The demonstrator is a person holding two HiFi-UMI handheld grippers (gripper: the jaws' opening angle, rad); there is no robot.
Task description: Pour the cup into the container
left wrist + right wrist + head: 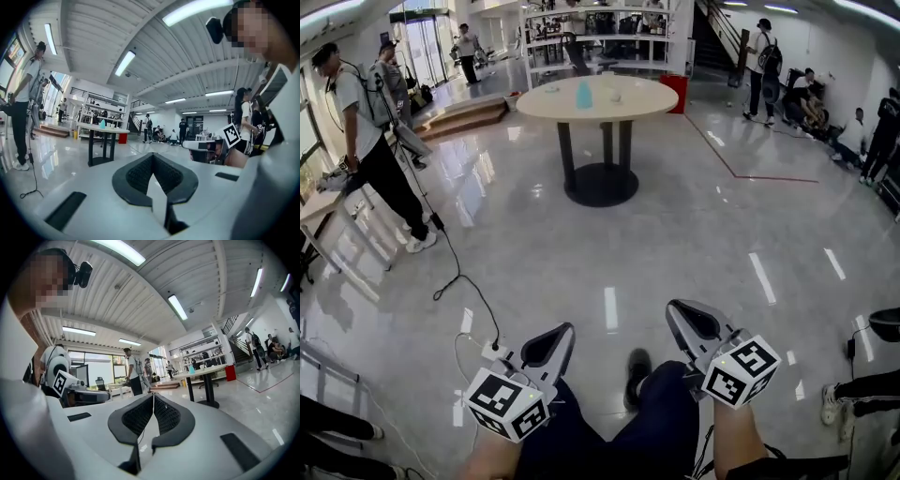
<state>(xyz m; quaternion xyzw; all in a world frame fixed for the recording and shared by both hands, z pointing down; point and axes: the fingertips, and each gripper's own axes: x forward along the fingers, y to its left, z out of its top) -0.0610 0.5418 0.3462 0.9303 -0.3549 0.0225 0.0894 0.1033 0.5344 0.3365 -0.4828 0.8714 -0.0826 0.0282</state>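
- Left tool (555,345) and right tool (684,321) both closed, empty, well short of the round bench (649,99)
- Floor cable (456,270) could snag a foot on the way

No legible txt, nos. or brand names anywhere I can see. Only print in view is the b/w square marker patterns on the left cube (508,405) of the left gripper (568,329) and the right cube (741,371) of the right gripper (671,305). They're codes, not letters or digits. Any label on the blue bottle (584,94) on the round table (642,98) is too small for me to read.
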